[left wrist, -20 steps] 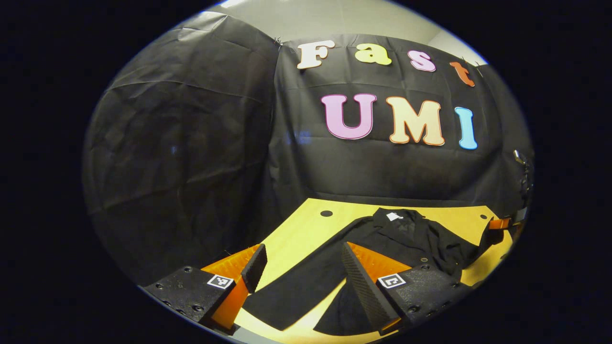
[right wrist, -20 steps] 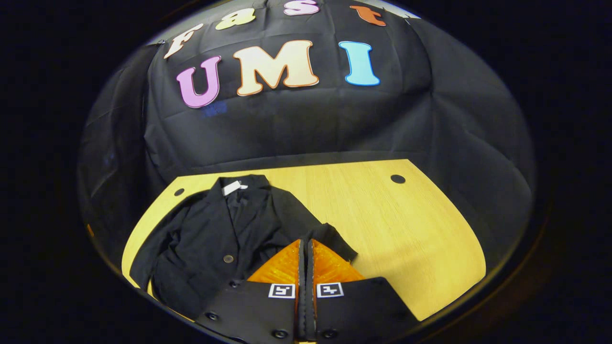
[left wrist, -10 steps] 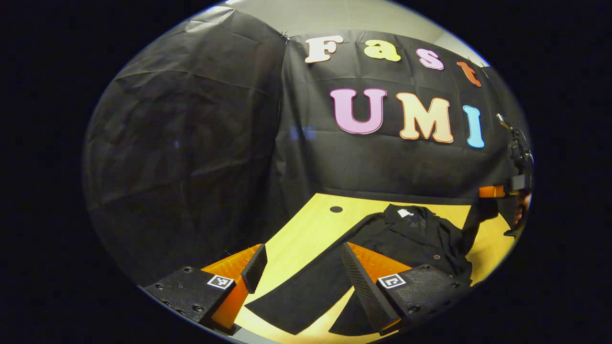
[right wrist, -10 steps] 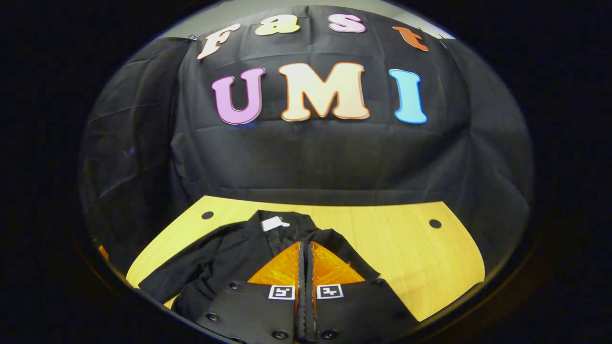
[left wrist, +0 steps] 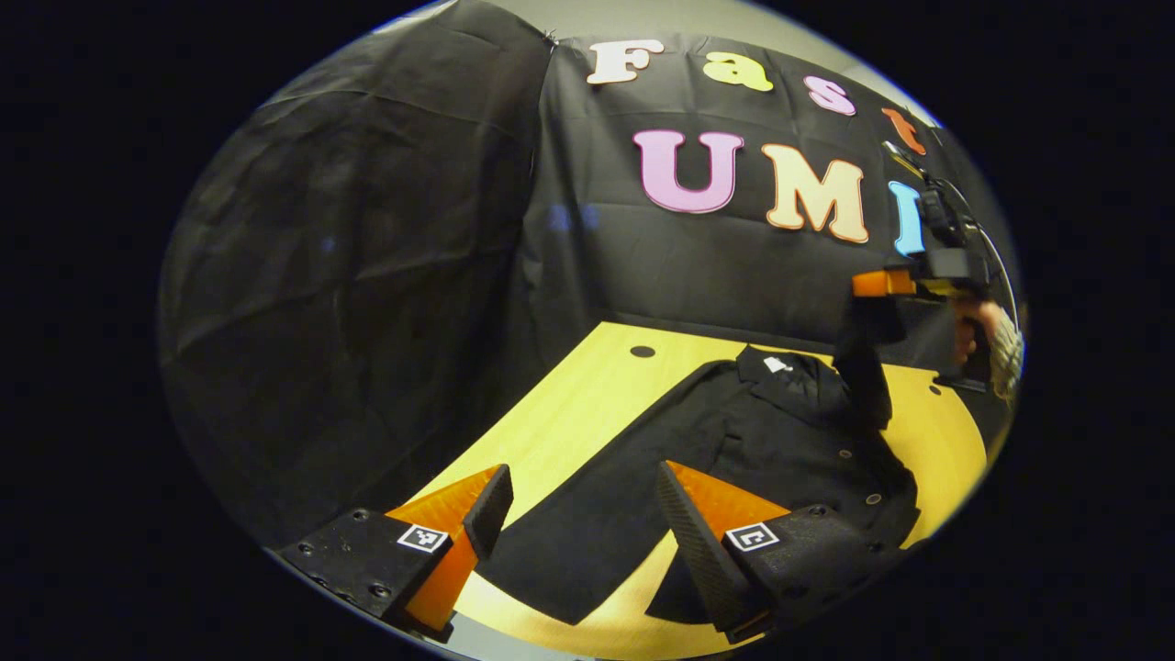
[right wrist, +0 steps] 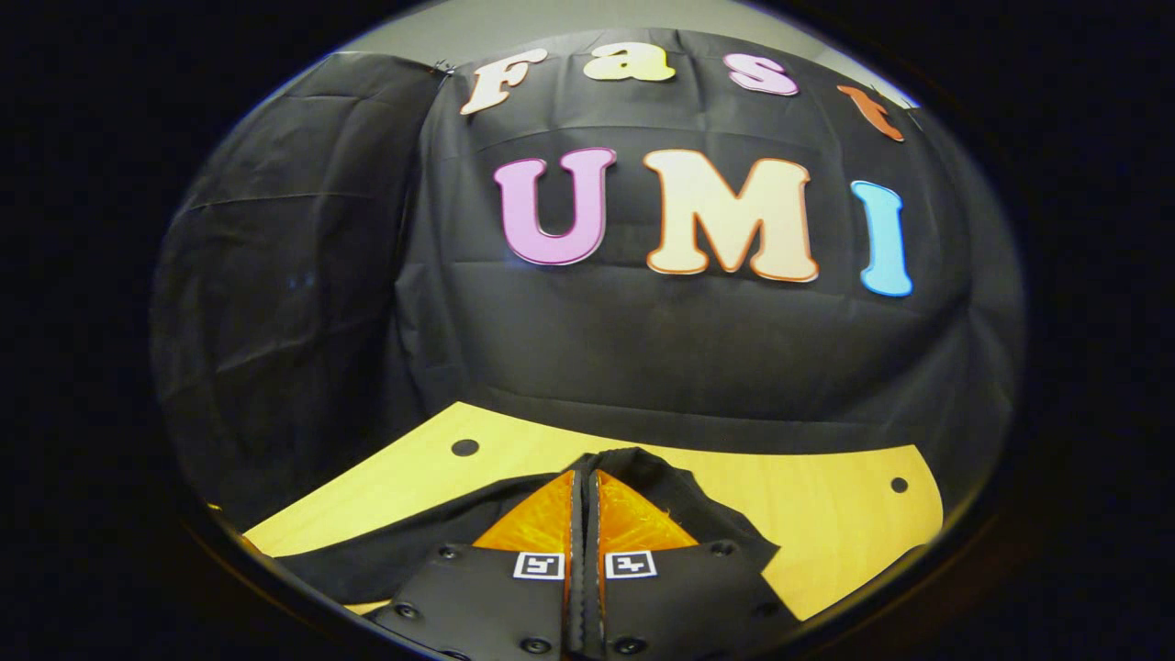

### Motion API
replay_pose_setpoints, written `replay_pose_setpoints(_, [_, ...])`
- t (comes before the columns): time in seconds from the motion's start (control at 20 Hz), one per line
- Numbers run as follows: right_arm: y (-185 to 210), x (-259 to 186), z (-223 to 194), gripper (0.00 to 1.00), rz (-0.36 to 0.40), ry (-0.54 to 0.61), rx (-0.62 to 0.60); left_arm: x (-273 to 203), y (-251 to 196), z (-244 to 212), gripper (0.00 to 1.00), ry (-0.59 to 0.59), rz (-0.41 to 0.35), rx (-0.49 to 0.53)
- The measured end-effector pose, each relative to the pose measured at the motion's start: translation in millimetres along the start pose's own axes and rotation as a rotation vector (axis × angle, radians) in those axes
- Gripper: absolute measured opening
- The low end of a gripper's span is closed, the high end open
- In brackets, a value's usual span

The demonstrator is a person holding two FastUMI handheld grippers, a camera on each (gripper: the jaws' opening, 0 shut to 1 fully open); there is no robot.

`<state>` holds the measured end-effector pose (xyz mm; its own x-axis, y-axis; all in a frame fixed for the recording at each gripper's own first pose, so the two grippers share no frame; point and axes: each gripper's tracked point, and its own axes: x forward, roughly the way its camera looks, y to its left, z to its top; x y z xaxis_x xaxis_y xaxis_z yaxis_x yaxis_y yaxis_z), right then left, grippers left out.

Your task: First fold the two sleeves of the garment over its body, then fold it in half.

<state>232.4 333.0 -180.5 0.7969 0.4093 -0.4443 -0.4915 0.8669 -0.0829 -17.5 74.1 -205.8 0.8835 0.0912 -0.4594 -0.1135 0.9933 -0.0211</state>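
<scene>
Right gripper [right wrist: 583, 482], clamped on the black jacket's [left wrist: 734, 441] sleeve cuff [left wrist: 867, 353] at right of frame above the worktop [left wrist: 569, 413], may lose the thin cloth mid-fold; left gripper [left wrist: 578, 500] hovers with fingers apart, lower centre.

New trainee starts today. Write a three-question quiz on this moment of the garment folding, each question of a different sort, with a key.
1. True or false: the left gripper is shut on the garment.
2. Which gripper holds a sleeve up off the table? A) the left gripper B) the right gripper
3. Fill in: the other sleeve lies flat on the table, under the open fingers of the ____ gripper.

Key: 1. False, its fingers stand apart and grip nothing. 2. B. 3. left.
</scene>
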Motion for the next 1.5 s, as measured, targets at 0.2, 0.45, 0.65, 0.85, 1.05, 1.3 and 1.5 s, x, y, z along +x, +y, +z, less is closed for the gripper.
replay_pose_setpoints(0.2, [54.8, 45.7, -8.0, 0.02, 0.076, 0.003, -0.036, 8.7, 5.3, -19.6, 0.95, 0.050, 0.004, 0.002])
replay_pose_setpoints(0.45, [94.6, 89.0, -60.2, 0.02, 0.142, 0.087, -0.085, 16.0, 16.5, -51.8, 0.95, 0.110, 0.012, 0.014])
replay_pose_setpoints(0.65, [118.7, 108.2, -97.9, 0.02, 0.171, 0.165, -0.099, 27.0, 9.7, -73.8, 0.95, 0.170, -0.001, -0.011])
replay_pose_setpoints(0.85, [126.7, 119.2, -114.4, 0.02, 0.178, 0.201, -0.122, 26.4, 16.1, -99.0, 0.95, 0.228, 0.005, -0.014])
replay_pose_setpoints(1.05, [128.7, 128.0, -127.7, 0.03, 0.183, 0.244, -0.118, 21.7, 24.6, -122.6, 0.95, 0.280, 0.013, -0.011])
replay_pose_setpoints(1.3, [130.0, 128.8, -133.5, 0.07, 0.173, 0.274, -0.107, 16.1, 28.8, -133.6, 0.95, 0.321, 0.015, 0.041])
replay_pose_setpoints(1.5, [132.0, 128.4, -135.6, 0.12, 0.171, 0.263, -0.116, 13.6, 31.7, -136.6, 0.95, 0.312, 0.008, 0.063])
